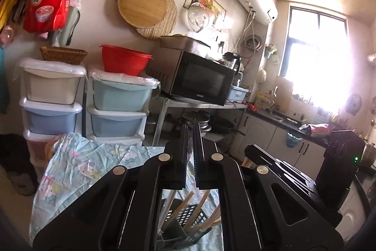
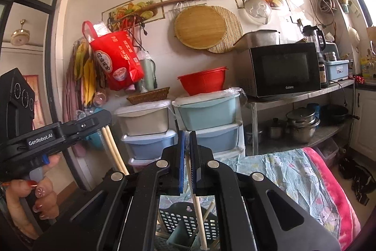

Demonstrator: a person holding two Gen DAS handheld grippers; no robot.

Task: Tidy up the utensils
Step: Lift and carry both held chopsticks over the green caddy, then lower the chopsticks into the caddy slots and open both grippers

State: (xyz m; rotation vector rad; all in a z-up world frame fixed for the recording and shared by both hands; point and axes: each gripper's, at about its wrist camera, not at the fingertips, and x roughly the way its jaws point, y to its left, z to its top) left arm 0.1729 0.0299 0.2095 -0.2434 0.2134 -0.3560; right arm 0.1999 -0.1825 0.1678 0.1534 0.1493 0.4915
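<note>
My left gripper (image 1: 190,131) is shut on a pair of pale wooden chopsticks (image 2: 112,147), which hang below its jaws in the right wrist view. My right gripper (image 2: 187,138) is shut on a single chopstick (image 2: 196,204), whose lower end reaches into the black perforated utensil holder (image 2: 185,218). The holder also shows in the left wrist view (image 1: 188,218), with several wooden chopsticks (image 1: 176,211) leaning inside. It stands on a table covered by a light blue patterned cloth (image 1: 77,168). Both grippers hover above the holder.
Stacked plastic drawer bins (image 1: 115,105) stand beyond the table with a red basin (image 1: 124,62) on top. A black microwave (image 1: 199,79) sits on a metal shelf with pots (image 2: 303,124) below. A pink blanket (image 2: 333,192) lies at the table's right edge.
</note>
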